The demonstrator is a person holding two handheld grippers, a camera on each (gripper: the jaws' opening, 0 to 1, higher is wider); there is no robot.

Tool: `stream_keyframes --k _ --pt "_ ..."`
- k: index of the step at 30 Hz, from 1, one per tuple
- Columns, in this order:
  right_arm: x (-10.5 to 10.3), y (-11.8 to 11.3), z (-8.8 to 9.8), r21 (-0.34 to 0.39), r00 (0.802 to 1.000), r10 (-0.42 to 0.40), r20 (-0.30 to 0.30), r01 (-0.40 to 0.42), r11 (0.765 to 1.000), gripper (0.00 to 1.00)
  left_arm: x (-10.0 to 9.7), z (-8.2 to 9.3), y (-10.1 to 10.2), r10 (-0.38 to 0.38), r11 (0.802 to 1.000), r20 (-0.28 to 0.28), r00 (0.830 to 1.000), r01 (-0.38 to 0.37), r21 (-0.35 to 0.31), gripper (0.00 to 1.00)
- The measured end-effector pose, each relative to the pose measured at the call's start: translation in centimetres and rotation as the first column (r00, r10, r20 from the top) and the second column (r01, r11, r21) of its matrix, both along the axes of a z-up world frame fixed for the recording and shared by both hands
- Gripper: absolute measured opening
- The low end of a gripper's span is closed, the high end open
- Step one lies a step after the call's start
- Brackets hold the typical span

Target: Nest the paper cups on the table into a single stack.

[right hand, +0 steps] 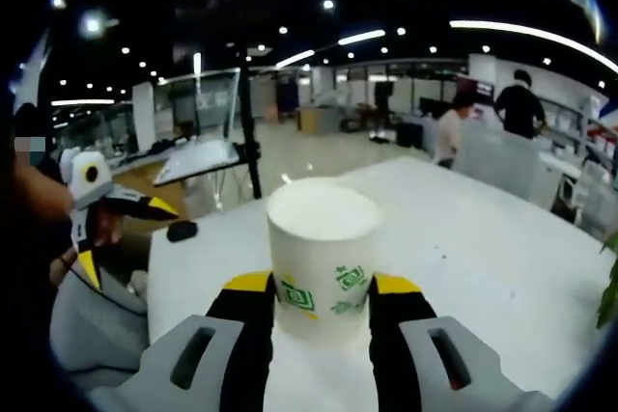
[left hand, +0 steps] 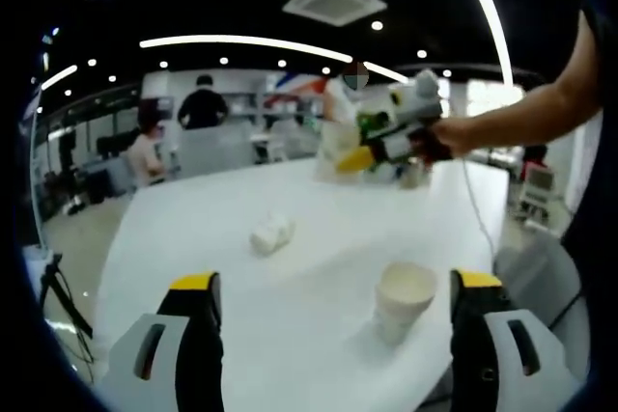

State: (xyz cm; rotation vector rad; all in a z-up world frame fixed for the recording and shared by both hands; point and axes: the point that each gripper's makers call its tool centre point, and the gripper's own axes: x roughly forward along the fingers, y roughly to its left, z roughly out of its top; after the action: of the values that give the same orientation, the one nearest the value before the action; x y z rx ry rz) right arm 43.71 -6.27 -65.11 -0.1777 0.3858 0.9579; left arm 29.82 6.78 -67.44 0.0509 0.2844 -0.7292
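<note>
An upright white paper cup [left hand: 404, 301] stands on the white table [left hand: 183, 229], just inside the right finger of my left gripper [left hand: 336, 288], which is open wide with nothing between its jaws. Farther off, another paper cup [left hand: 270, 234] lies on its side. My right gripper [left hand: 391, 137], held in a person's hand, hovers over the table's far side. In the right gripper view, my right gripper [right hand: 323, 288] is shut on a paper cup [right hand: 322, 248] with green markings, held upright above the table [right hand: 483, 238]. The left gripper [right hand: 97, 205] shows at the left edge.
The person's arm [left hand: 526, 113] reaches in from the right. Seated people and desks fill the background. A tripod [left hand: 60, 288] stands off the table's left side. A small black object [right hand: 182, 231] lies near the table corner, beside a black pole [right hand: 251, 142].
</note>
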Motion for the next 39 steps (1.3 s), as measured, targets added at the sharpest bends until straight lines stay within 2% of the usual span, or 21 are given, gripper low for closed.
stream_keyframes --k 13,21,39 --pt "-3.1 0.5 -0.4 -0.012 0.999 0.034 -0.019 -0.034 0.999 0.35 -0.3 0.3 -0.4 -0.003 1.0 0.009 1.0 0.003 0.001 0.96" --pt "-4.5 0.9 0.0 0.003 0.999 0.047 -0.017 -0.046 0.999 0.35 -0.1 1.3 -1.1 -0.01 1.0 0.028 1.0 0.011 -0.009 0.95" --pt "-7.8 2.4 -1.6 0.0 0.995 0.086 -0.047 -0.086 0.996 0.36 0.0 2.1 -2.6 -0.021 0.999 0.04 0.999 0.022 -0.026 0.94"
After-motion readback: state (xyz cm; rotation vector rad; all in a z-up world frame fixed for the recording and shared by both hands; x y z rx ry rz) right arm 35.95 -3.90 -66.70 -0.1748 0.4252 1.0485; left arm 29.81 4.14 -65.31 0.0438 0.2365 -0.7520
